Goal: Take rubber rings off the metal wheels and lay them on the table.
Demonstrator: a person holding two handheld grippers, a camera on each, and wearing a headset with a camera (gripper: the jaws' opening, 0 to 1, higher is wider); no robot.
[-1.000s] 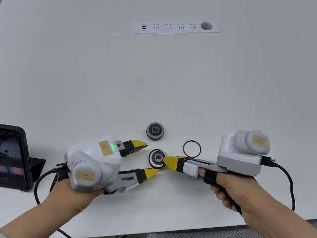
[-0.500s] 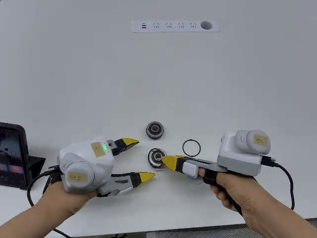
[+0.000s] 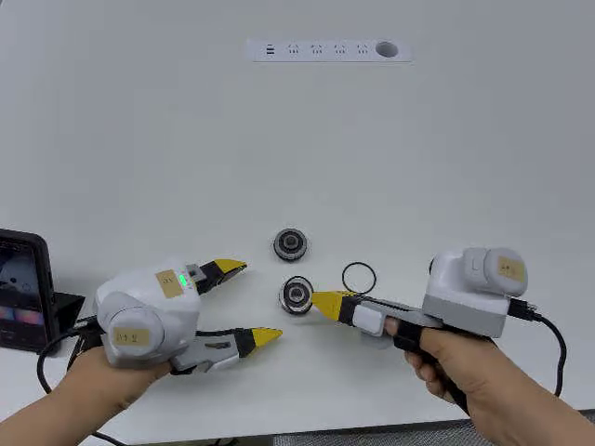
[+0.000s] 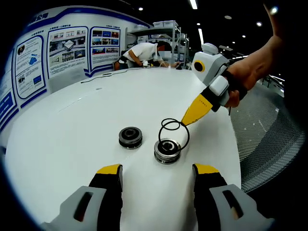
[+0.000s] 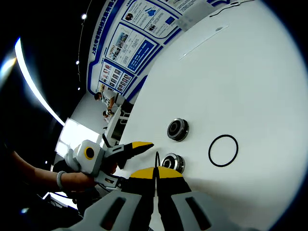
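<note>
Right hand-held gripper (image 3: 318, 301) is reaching in from the right, jaws pressed together beside the near wheel (image 3: 297, 295). In the left gripper view a thin black rubber ring (image 4: 160, 134) is hanging at its tip over that wheel, so it is likely pinching it. Whether the ring is fully clear of the rim, cannot tell. Left hand-held gripper (image 3: 252, 300) is hovering just left of the wheel, jaws spread wide, holding nothing. Another ring (image 3: 344, 277) is lying flat on the counter (image 3: 418, 167), right of the near wheel; the far wheel (image 3: 291, 244) is sitting apart behind. Judgement: the left jaws should be steadying the wheel's body while the right is lifting slowly — then laying the ring flat beside the other, releasing low.
</note>
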